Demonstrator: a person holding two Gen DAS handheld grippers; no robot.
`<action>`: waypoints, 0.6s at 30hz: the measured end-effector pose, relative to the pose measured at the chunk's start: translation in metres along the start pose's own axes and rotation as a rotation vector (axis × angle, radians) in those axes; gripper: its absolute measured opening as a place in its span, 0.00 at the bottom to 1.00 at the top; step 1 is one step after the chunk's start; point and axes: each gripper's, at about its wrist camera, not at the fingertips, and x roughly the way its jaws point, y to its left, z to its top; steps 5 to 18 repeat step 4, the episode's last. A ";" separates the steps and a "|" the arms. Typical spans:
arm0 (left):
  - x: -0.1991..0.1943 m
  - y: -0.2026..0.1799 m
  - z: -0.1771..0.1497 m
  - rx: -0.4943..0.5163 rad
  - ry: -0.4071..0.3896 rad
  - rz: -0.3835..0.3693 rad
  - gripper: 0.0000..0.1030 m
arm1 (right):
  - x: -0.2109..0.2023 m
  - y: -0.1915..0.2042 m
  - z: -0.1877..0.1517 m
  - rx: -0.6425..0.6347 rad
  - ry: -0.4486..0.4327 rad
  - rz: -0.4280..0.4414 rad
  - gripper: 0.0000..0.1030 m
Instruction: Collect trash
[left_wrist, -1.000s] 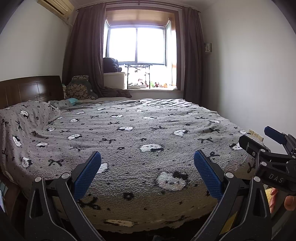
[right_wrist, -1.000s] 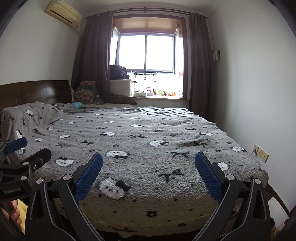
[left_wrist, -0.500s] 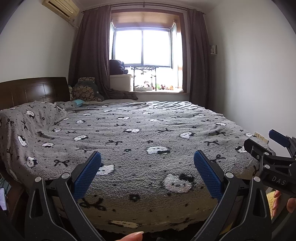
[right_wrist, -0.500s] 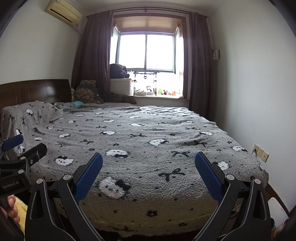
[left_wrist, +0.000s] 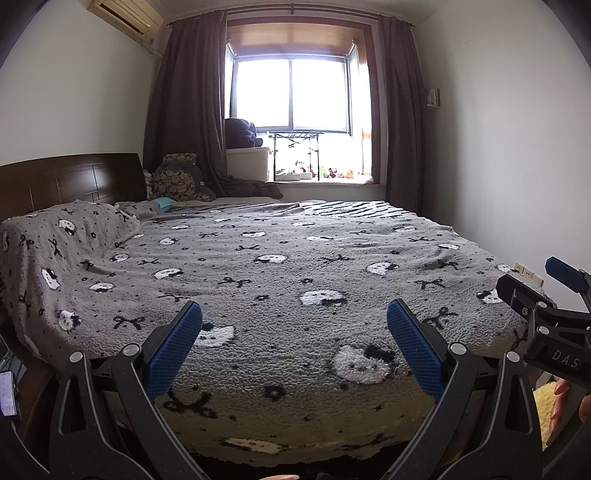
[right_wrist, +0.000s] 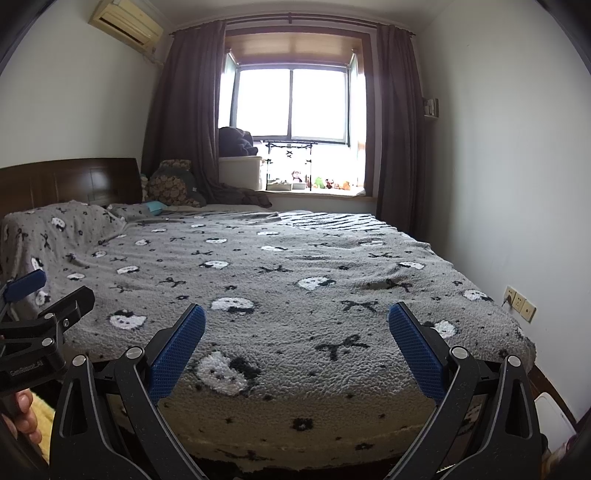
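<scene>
Grey fleece bed (left_wrist: 295, 266) — near edge behind both spread tools.

Daylit window (left_wrist: 291, 94), dark curtains (left_wrist: 186, 107), white walls (left_wrist: 509, 147); grey patterned bed (left_wrist: 288, 266), seemingly wooden headboard (left_wrist: 70, 179).

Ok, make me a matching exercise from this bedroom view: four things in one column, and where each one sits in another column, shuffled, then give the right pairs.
Things:
1. air conditioner
2. wall socket
3. headboard
4. small toys

Places:
A. on the window sill
B. low on the wall right of the bed
C. at the left end of the bed
D. high on the left wall, near the ceiling

Pairs: 1-D, 2-B, 3-C, 4-A
</scene>
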 end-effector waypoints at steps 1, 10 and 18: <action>0.001 0.000 0.000 0.001 0.004 -0.007 0.92 | 0.000 0.000 0.000 0.000 0.000 0.000 0.97; 0.002 0.000 0.001 -0.004 0.014 -0.022 0.92 | 0.000 0.000 0.000 0.000 0.000 0.000 0.97; 0.002 0.000 0.001 -0.004 0.014 -0.022 0.92 | 0.000 0.000 0.000 0.000 0.000 0.000 0.97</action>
